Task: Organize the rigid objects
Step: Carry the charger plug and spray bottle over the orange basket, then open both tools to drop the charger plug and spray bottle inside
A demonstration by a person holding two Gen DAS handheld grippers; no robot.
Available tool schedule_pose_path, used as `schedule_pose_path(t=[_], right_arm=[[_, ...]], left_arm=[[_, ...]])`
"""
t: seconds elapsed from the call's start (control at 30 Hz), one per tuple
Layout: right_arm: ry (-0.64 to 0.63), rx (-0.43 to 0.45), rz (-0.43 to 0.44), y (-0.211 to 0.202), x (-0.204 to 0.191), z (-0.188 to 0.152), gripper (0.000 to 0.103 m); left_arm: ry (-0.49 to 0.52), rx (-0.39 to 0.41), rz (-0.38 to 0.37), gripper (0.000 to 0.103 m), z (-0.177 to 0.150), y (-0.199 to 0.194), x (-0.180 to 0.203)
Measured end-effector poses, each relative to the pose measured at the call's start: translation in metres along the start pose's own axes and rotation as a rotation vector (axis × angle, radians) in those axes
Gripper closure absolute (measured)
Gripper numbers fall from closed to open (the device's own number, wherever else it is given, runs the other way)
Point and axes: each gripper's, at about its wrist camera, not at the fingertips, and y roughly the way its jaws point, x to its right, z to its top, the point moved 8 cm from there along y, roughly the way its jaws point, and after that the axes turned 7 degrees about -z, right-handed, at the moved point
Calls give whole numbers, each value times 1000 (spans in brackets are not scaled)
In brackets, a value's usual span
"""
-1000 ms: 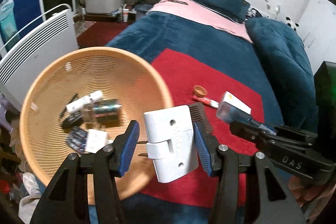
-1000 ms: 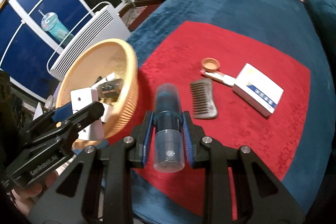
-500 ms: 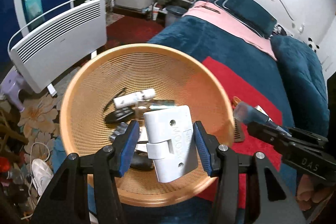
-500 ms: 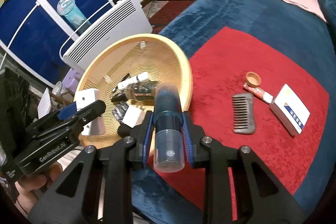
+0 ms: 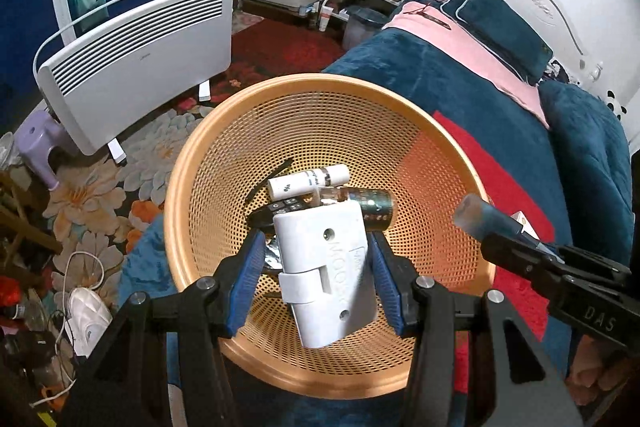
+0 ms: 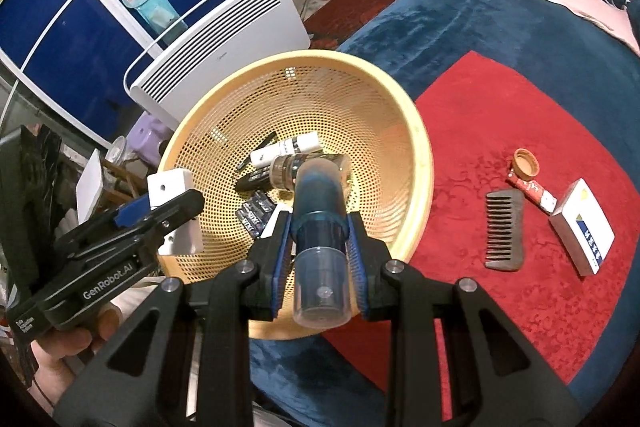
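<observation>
While both hands hang over the bed's edge, each gripper carries one object above a round orange mesh basket (image 5: 208, 163) that sits on the blue bedcover beside a red cloth (image 6: 520, 115).

Left gripper (image 5: 316, 267): its jaws are clenched on the two sides of a flat white plastic block (image 5: 326, 267) with small round holes, tilted downward over the basket's near half.

Right gripper (image 6: 318, 247): its jaws are clamped tight around the middle of a blue see-through bottle (image 6: 320, 227) with a clear cap, pointing down toward the basket's centre.

Already lying in the basket bottom are a white tube (image 5: 308, 181), a dark glass bottle (image 5: 370, 207) and some small dark packets (image 6: 256, 213). Still out on the red cloth, well apart from the basket, are a brown comb (image 6: 504, 229), an orange cap (image 6: 526, 163), a small red tube (image 6: 532, 191) and a white and blue box (image 6: 582, 231).

The step in hand looks like dropping both held objects into the basket. To do it well, I would judge that each should be lowered close to the mesh before the jaws let go, one hand at a time so the grippers do not collide. The white block should come down on bare mesh beside the glass bottle, not on top of it. The blue bottle is round, so it is best laid on its side low in the bowl, where it cannot roll out.
</observation>
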Motion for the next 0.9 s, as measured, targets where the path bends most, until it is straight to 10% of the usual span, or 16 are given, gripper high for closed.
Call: schedule_pose_path(t=[0.53,0.63,0.77,0.9], right_arm=[[5,-17,31,6,-12,6,73],[19,-21,45,5,-10,6,50],[59,-8,66,0,-5,6,7],[48,-28,29,1,1,3,0]], left_arm=[[-8,-21,23,38,1,5,-11],[-9,-13,31,6,2,2,-10],[-3,-21,63,1,2,0,-11],[-1,-16,105,1,-1,-1,-17]])
